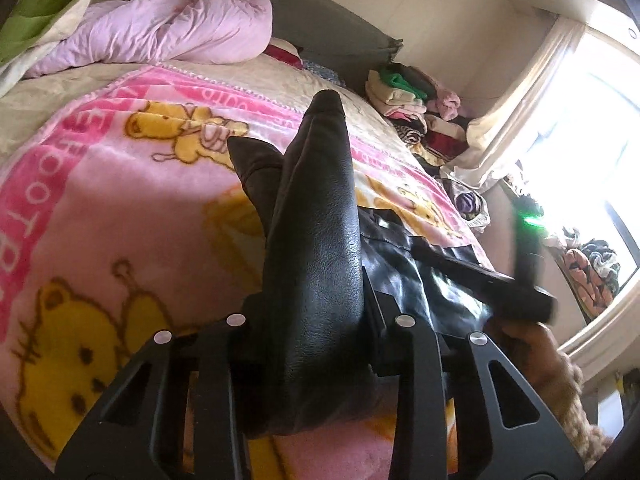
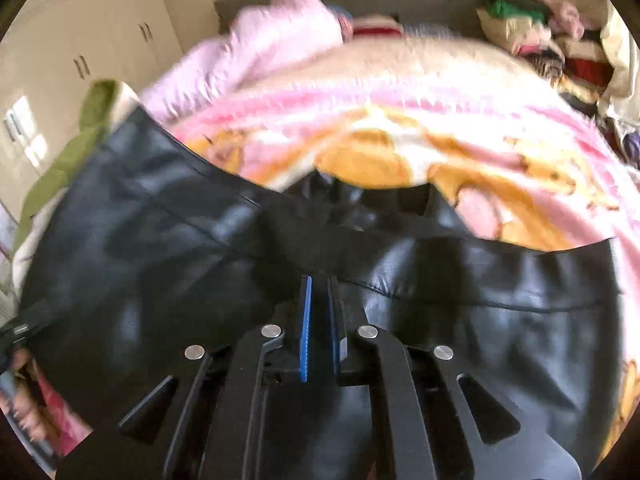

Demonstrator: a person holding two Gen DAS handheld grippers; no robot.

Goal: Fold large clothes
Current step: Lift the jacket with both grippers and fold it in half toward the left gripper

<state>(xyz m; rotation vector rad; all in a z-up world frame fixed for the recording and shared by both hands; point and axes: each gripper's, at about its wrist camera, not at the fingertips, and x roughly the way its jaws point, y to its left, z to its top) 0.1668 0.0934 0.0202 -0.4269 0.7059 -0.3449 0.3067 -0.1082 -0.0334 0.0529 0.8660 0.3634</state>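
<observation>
Black leather jacket (image 1: 320,264) being handled over a bed (image 1: 48,96) covered with a pink cartoon-bear blanket (image 1: 120,200).

The left gripper (image 1: 316,320) has its fingers clamped on a bunched fold of the jacket, which rises between them and stands up past their tips, while the rest of the garment trails to the right onto the blanket. The right gripper (image 2: 319,328) has its blue-padded fingers (image 2: 305,332) drawn nearly together; whether they pinch any leather I cannot tell, though the jacket spreads wide just beneath and around them. A crumpled lilac quilt (image 1: 168,24) lies by the headboard.
</observation>
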